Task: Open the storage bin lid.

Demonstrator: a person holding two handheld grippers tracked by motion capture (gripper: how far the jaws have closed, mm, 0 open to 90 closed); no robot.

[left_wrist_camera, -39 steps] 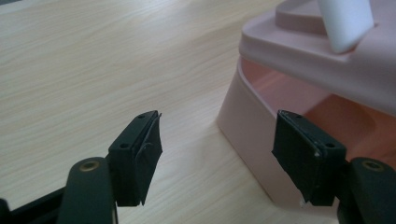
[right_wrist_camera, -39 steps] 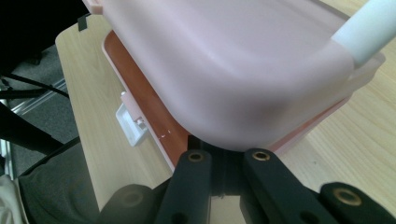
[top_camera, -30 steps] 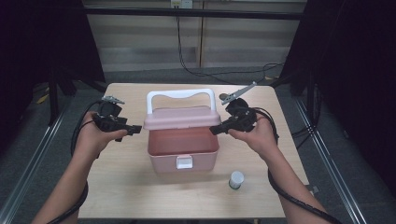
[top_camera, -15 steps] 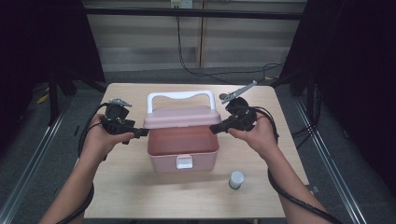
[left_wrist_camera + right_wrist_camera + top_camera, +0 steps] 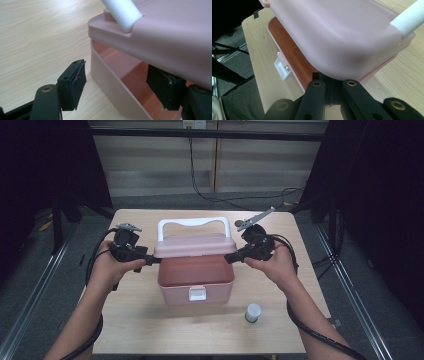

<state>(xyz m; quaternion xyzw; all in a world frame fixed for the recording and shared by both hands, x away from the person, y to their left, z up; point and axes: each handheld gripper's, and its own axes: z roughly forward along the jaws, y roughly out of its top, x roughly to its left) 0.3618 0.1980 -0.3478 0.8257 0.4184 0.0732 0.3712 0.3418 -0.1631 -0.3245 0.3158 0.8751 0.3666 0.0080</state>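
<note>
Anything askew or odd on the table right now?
The lid of the pink box sits tilted, front edge raised, leaving the interior exposed. The left tongs stand open at its left edge and the right tongs are shut under its right edge. The small white-capped bottle stands upright; nothing spilled.

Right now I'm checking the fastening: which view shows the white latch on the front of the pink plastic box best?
The high view: the white latch faces the camera, centred on the pink plastic box's front wall. The right gripper view catches the latch obliquely, from the side. The left gripper view shows the box's raised lid and side.
</note>
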